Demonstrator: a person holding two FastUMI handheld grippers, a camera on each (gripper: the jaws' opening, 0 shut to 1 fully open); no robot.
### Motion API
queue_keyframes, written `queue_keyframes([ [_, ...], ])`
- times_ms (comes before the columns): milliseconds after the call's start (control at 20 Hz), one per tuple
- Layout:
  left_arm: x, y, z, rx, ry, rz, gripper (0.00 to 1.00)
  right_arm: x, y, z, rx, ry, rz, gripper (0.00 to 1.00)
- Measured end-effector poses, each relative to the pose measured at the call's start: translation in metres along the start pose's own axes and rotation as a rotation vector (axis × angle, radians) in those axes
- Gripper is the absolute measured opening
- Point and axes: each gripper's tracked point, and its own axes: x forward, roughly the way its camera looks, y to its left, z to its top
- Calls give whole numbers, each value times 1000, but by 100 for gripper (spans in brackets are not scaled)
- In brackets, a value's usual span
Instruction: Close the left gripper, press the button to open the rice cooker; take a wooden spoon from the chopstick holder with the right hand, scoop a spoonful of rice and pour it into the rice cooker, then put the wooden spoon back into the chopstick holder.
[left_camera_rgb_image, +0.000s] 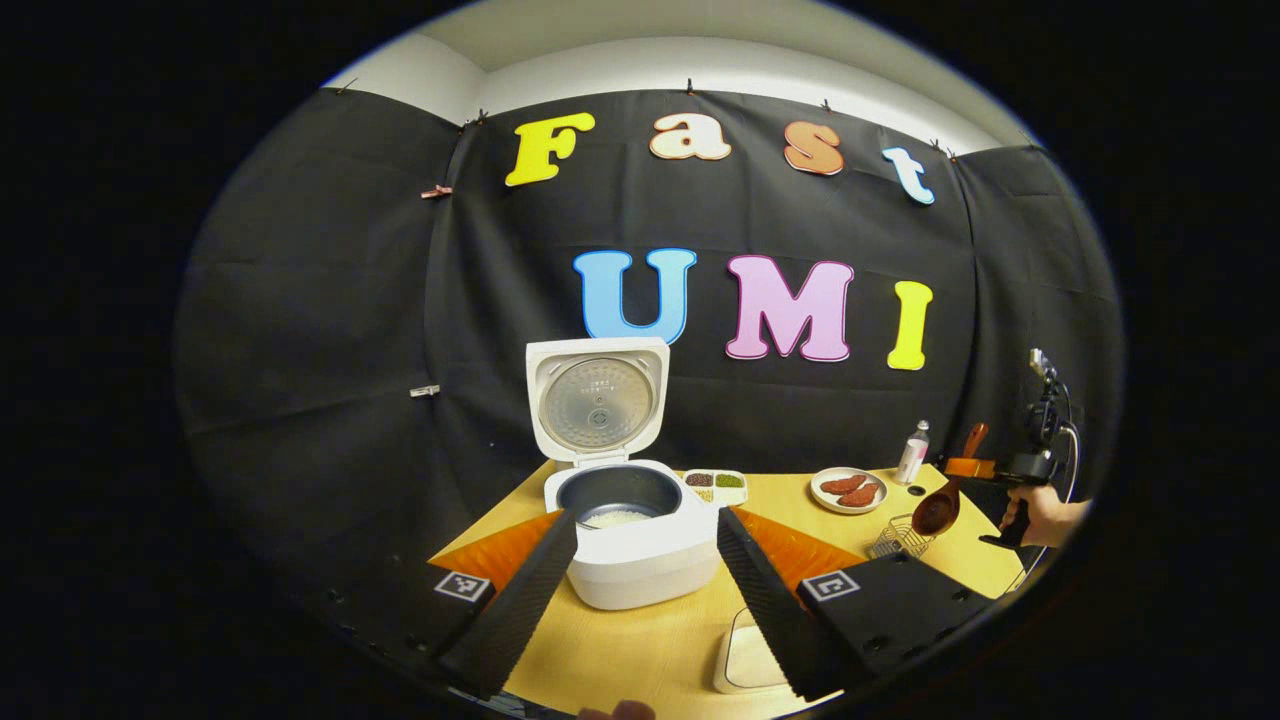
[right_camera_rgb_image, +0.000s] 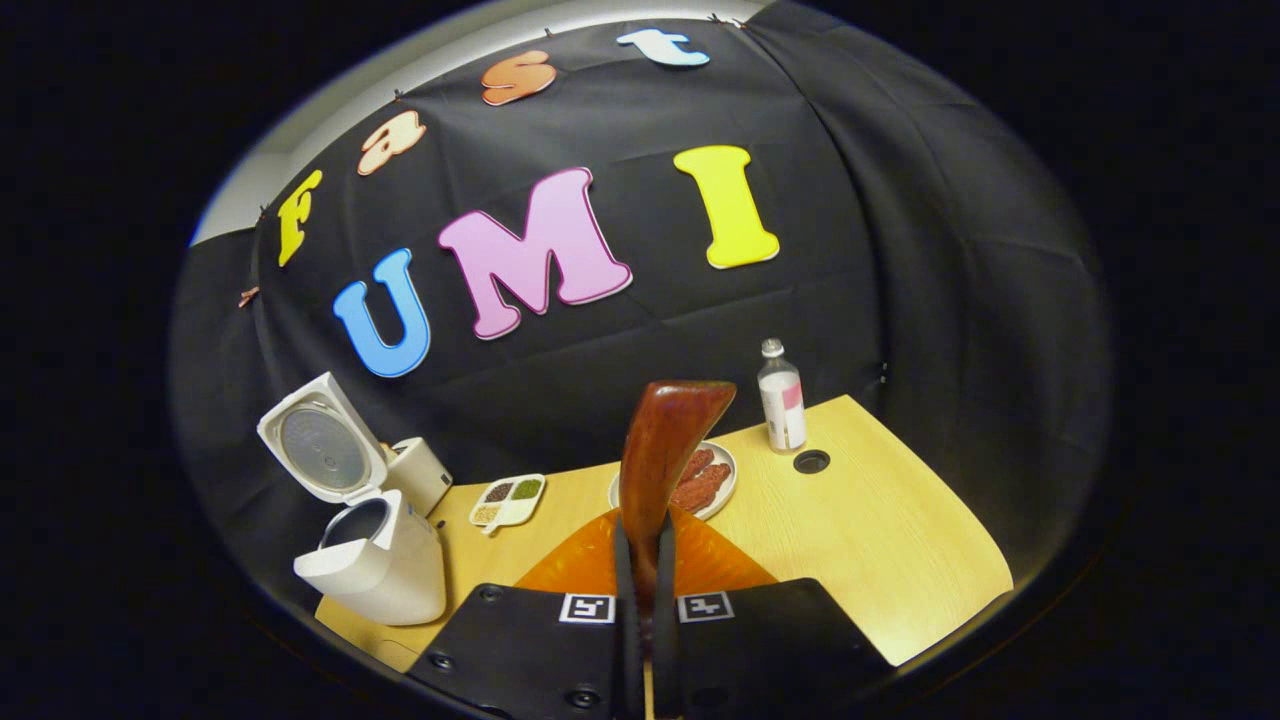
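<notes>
The rice cooker (left_camera_rgb_image: 632, 520) is standing on the desk (left_camera_rgb_image: 640, 650) straight ahead of the left gripper (left_camera_rgb_image: 648, 575), framed between its two fingers. Its lid (left_camera_rgb_image: 597, 400) is standing upright, so the button step looks done, and a little white rice is lying in the dark inner pot (left_camera_rgb_image: 618, 493). The left fingers are spread wide apart and are grasping nothing; probably they are waiting aside so the pot is free for the other hand.

The right gripper (right_camera_rgb_image: 645, 575) is holding the wooden spoon (right_camera_rgb_image: 660, 450). In the right gripper view its fingers are clenched on the handle, which is rising up between them, with the broad handle end pointing away from the camera. In the left gripper view the same spoon (left_camera_rgb_image: 945, 495) is hanging with its bowl down, just above the wire chopstick holder (left_camera_rgb_image: 898, 537), and a hand (left_camera_rgb_image: 1040, 515) is gripping the tool behind it. I judge that the bowl is pointing down because the spoon is going back into the holder, so the task is near its end, though I cannot tell this for sure.

Beyond the right fingers a plate (right_camera_rgb_image: 722, 490) with reddish pieces, a small bottle (right_camera_rgb_image: 781, 396) and a divided dish of grains (right_camera_rgb_image: 507, 501) are standing on the desk, well apart from the cooker at the left of these fingers.
</notes>
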Motion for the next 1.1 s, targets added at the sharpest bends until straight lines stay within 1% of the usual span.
queue_keyframes([
  [150, 5, 17, 7, -6, -17, -47, 97, -46, 52, 20, -18, -47, 41, 8],
  [300, 6, 33, 9, 6, -28, -74, 97, -84, 107, 10, -92, -55, 80, 8],
  [400, 6, 40, 6, 10, -26, -89, 97, -99, 138, -16, -176, -36, 94, 8],
  [600, 5, 44, 1, -10, -19, -124, 97, -109, 180, -92, -395, 49, 111, 8],
  [700, 3, 47, 0, -10, -19, -135, 97, -108, 188, -132, -458, 104, 109, 8],
  [800, 3, 50, -2, -2, -19, -138, 97, -101, 182, -164, -505, 145, 69, 8],
  [900, 3, 53, -3, 6, -22, -142, 97, -95, 169, -185, -559, 174, 6, 8],
  [950, 4, 56, -3, 10, -23, -141, 97, -92, 166, -192, -576, 181, -15, 13],
  [1000, 4, 57, -6, 13, -19, -139, 97, -87, 164, -203, -584, 193, -36, 8],
  [1100, 4, 57, -7, 10, -17, -145, 97, -78, 159, -221, -603, 218, -79, 8],
])
